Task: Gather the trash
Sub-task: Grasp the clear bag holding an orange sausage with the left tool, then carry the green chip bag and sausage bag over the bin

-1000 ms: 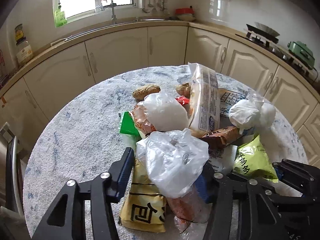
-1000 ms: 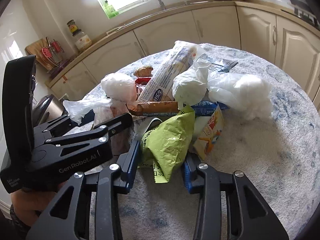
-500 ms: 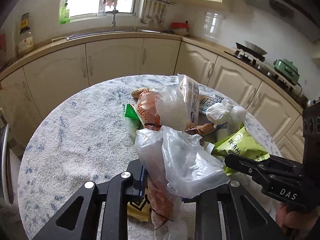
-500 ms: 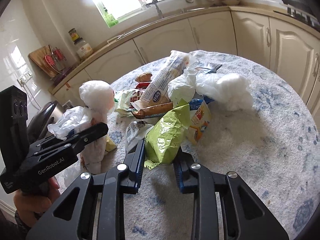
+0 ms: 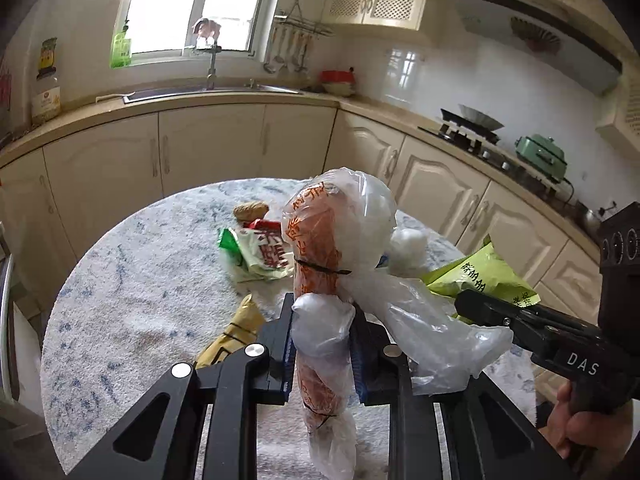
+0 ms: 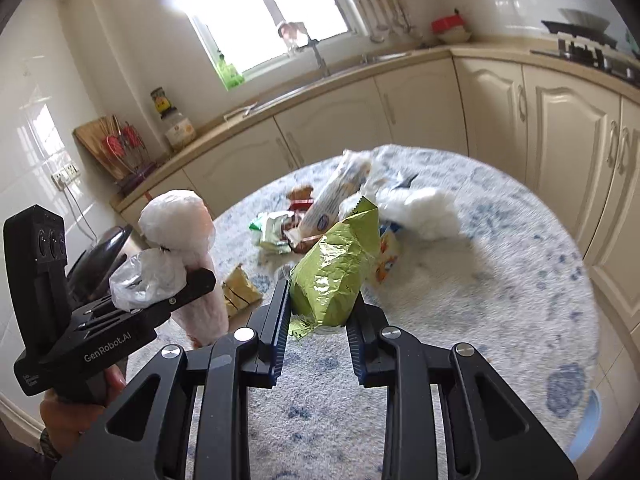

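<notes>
The left tongs (image 5: 322, 354) are clamping an upright, crinkled clear plastic bundle with orange print (image 5: 320, 280), tied with black string, above the round speckled table (image 5: 140, 280). The right tongs (image 6: 318, 318) are gripping a creased, shiny green foil snack bag (image 6: 336, 276), its crimped top pointing up, above the remaining wrappers.

Daylight floods in from the window (image 5: 192, 8), which is blown out to white glare in both views. The tiled wall (image 5: 432, 76) shows reflections. Fisheye bending curves the cabinets (image 6: 560, 128); corners go black. The table (image 6: 500, 264) looks slightly blurred.
</notes>
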`<state>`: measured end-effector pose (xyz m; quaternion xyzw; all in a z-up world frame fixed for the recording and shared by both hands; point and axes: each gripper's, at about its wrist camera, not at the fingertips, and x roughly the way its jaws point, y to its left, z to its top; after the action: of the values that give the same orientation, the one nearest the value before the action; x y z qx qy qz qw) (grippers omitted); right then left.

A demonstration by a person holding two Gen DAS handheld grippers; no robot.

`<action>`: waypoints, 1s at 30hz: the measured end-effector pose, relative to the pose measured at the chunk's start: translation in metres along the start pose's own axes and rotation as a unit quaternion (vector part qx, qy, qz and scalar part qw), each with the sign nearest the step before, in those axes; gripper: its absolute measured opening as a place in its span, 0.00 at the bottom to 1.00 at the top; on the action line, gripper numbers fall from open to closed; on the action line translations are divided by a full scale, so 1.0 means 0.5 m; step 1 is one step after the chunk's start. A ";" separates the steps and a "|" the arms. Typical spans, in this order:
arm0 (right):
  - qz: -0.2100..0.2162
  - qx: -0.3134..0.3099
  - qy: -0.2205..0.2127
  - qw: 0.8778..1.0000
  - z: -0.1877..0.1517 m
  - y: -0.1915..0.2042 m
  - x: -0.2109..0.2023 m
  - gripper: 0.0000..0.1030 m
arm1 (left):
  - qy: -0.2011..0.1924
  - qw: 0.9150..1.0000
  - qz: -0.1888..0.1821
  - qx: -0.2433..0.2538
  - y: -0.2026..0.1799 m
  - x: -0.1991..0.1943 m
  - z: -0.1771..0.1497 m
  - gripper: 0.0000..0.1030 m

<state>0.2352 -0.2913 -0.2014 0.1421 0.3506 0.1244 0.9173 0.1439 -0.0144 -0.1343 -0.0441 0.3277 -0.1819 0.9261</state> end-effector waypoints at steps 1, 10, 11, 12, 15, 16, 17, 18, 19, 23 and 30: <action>-0.003 0.000 -0.005 1.000 0.004 -0.004 -0.011 0.26 | -0.003 1.000 -0.004 0.005 -0.011 -0.005 0.004 0.18; -0.034 0.018 -0.046 0.998 0.011 -0.066 -0.127 0.26 | -0.015 0.998 -0.047 0.040 -0.120 -0.014 0.027 0.18; -0.040 0.022 -0.052 0.998 0.012 -0.077 -0.142 0.26 | -0.016 0.997 -0.055 0.047 -0.138 -0.012 0.030 0.18; -0.046 0.029 -0.060 0.997 0.011 -0.092 -0.163 0.26 | -0.018 0.996 -0.063 0.054 -0.158 -0.007 0.035 0.18; -0.073 0.046 -0.077 0.993 0.004 -0.141 -0.221 0.26 | -0.016 0.993 -0.089 0.075 -0.218 0.018 0.046 0.18; -0.081 0.052 -0.082 0.992 0.000 -0.156 -0.237 0.26 | -0.015 0.991 -0.101 0.082 -0.245 0.028 0.050 0.18; -0.092 0.058 -0.086 0.990 -0.004 -0.175 -0.256 0.26 | -0.013 0.990 -0.111 0.090 -0.270 0.038 0.053 0.18; -0.105 0.066 -0.090 0.988 -0.011 -0.198 -0.278 0.26 | -0.012 0.988 -0.122 0.099 -0.300 0.048 0.053 0.18; -0.116 0.073 -0.093 0.986 -0.017 -0.217 -0.296 0.26 | -0.009 0.986 -0.132 0.106 -0.325 0.060 0.054 0.18; -0.162 0.108 -0.102 0.975 -0.051 -0.306 -0.369 0.26 | 0.019 0.975 -0.180 0.132 -0.452 0.129 0.055 0.18; -0.228 0.178 -0.092 0.953 -0.142 -0.474 -0.451 0.26 | 0.109 0.950 -0.245 0.159 -0.655 0.283 0.012 0.18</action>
<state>0.0544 -0.5729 -0.1978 0.2304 0.3040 -0.1657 0.9094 0.1486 -0.3708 -0.1478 0.0449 0.3722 -0.4568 0.8067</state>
